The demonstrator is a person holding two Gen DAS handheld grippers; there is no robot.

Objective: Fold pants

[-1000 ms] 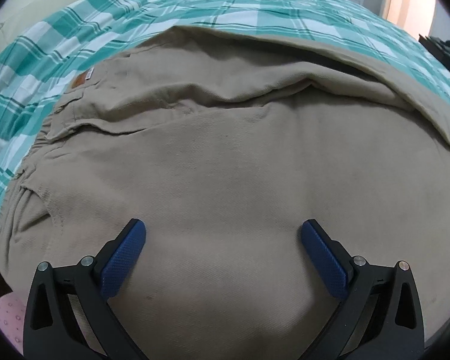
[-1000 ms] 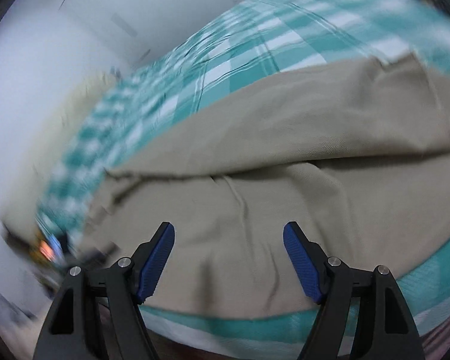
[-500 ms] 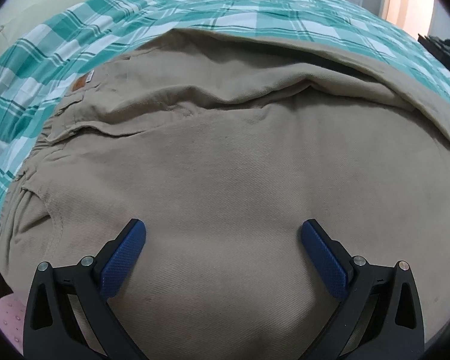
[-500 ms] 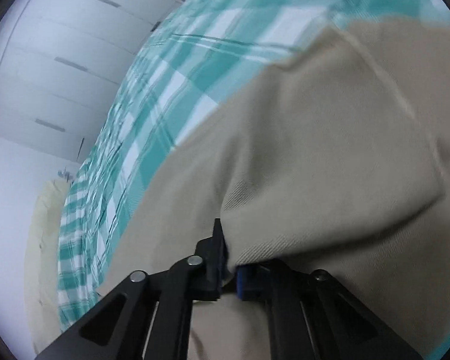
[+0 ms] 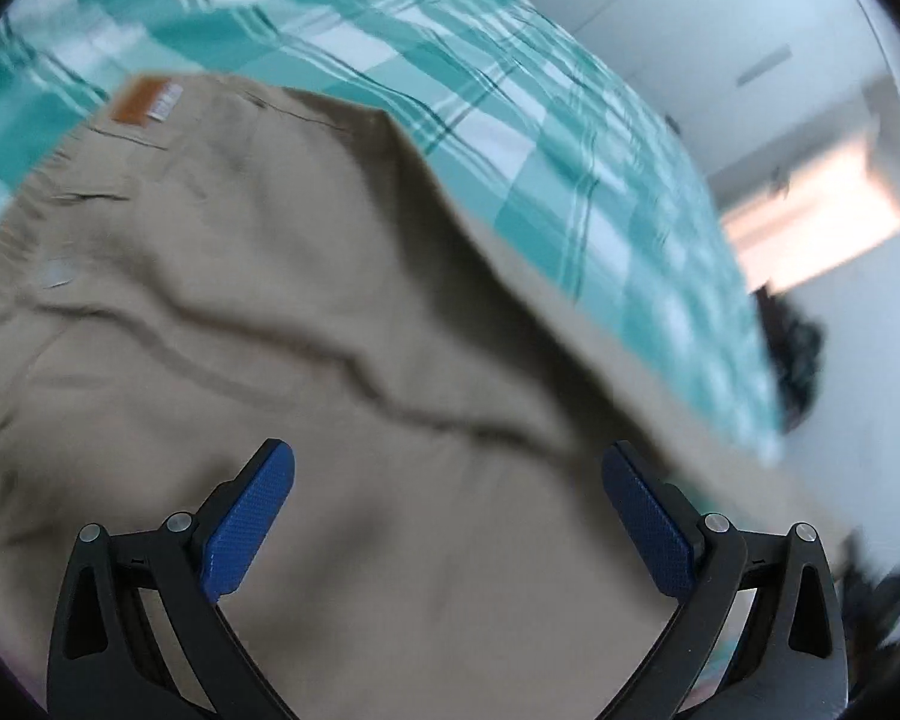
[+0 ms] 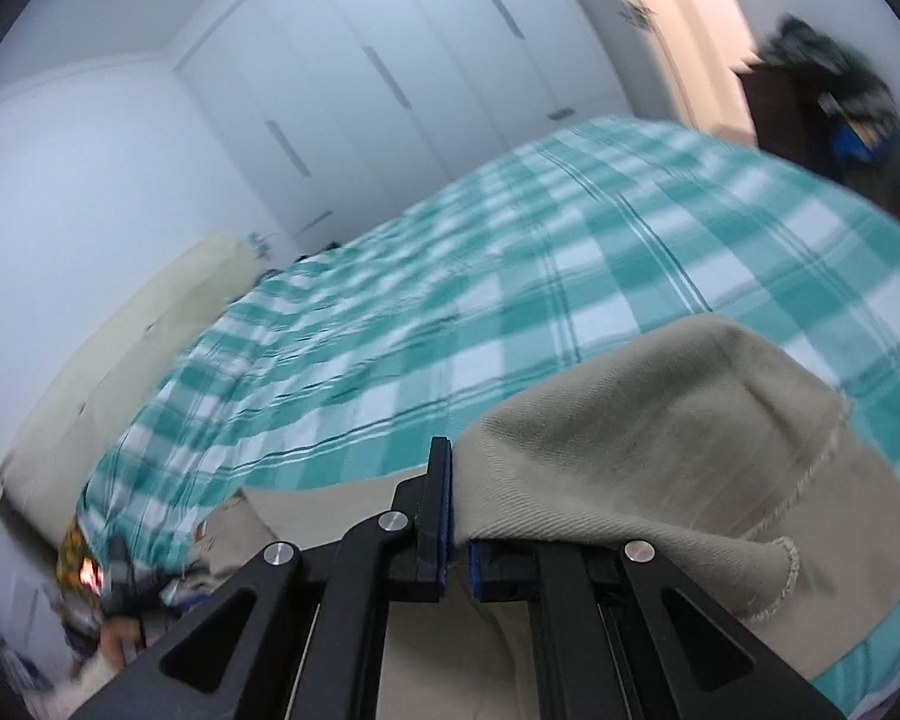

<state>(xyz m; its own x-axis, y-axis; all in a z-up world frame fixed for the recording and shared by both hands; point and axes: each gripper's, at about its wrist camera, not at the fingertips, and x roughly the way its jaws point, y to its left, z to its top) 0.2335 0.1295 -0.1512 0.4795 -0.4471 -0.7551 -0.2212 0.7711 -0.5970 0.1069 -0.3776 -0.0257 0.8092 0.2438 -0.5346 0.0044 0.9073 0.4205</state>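
Right gripper (image 6: 459, 546) clenched on pants hem; left gripper (image 5: 450, 516) released.

Right fingers (image 6: 441, 504) pinch a fold of the khaki pants (image 5: 330, 312), lifted off the green-check bed (image 6: 570, 276). Left fingers (image 5: 252, 516) spread wide above the pants, gripping nothing. Orange-and-white waistband label (image 5: 147, 99) near the pants' top edge; writing blurred, unreadable.

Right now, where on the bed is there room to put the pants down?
The checked bedspread lies bare between the khaki pants and the cream pillow, up toward the white wardrobe. The near side is covered by the pants, and dark clutter crowds the far corner.
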